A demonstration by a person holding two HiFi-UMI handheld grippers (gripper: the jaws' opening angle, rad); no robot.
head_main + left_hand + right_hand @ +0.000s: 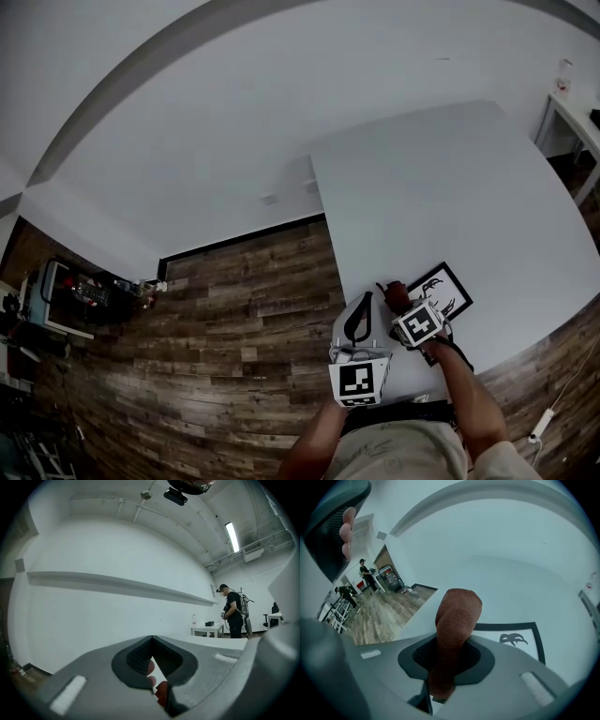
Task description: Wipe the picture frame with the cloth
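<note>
A black-edged picture frame (448, 289) with a dark drawing lies flat near the front edge of the white table (450, 187). My right gripper (400, 307) is shut on a rust-brown cloth (394, 293), held just left of the frame. In the right gripper view the cloth (457, 620) sticks up from between the jaws of this gripper (452, 660), and the frame (511, 637) lies right behind it. My left gripper (367, 298) hovers at the table's left front corner, jaws together and holding nothing. In its own view the left gripper (152, 667) points at the far wall.
The table's left edge (323, 234) drops to wood floor (234, 319). A small white side table (572, 112) stands at the far right. A person (233, 611) stands by another white table (208, 630), and people (365, 573) stand far off to the left.
</note>
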